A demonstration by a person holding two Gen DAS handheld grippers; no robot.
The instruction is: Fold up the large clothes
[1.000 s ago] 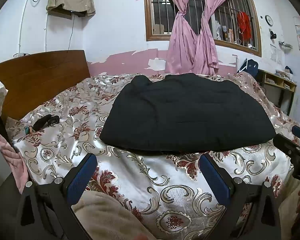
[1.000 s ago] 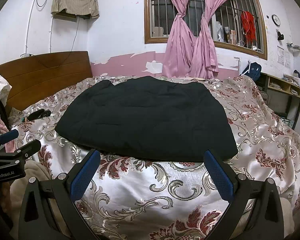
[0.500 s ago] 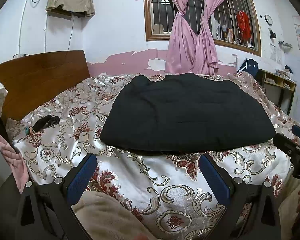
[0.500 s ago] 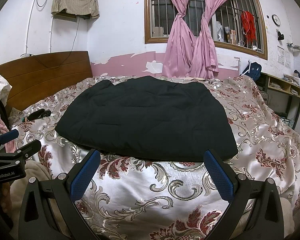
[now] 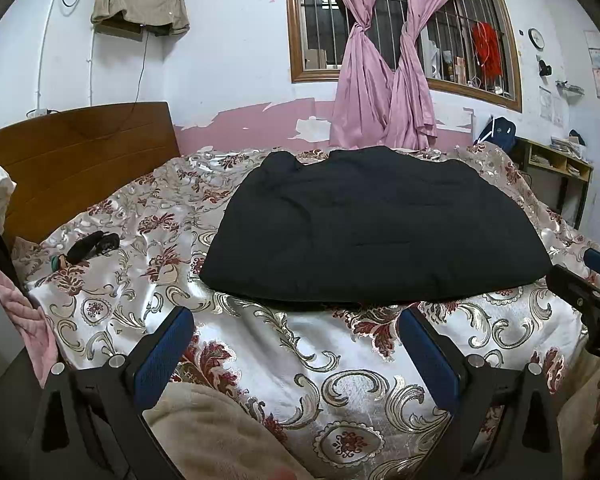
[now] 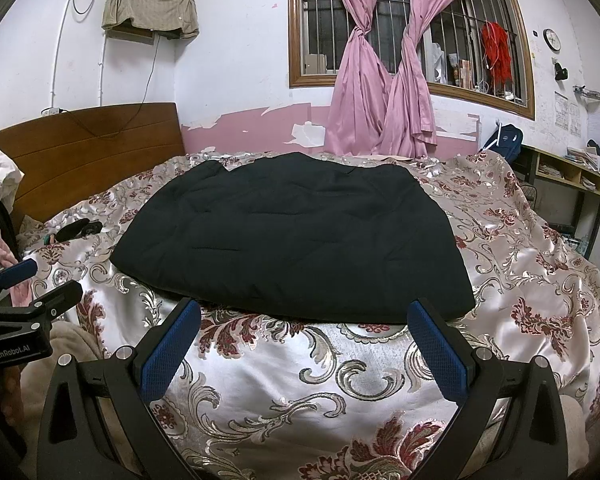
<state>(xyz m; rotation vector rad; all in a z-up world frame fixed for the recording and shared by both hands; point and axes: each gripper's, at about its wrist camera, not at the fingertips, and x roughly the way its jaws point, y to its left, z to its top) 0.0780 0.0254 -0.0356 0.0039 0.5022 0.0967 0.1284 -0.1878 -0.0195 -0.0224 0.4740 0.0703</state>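
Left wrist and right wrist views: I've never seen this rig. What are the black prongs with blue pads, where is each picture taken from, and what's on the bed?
There is no robot. A person holds a two-finger tool in each hand, each with a camera looking forward along its fingers. The left hand-held gripper and the right hand-held gripper both stand open and hold nothing. Each also shows at the edge of the other's picture. Ahead, a black padded garment lies flat on the floral bedspread, untouched. A small dark object lies near the wooden headboard; what it is I cannot tell.
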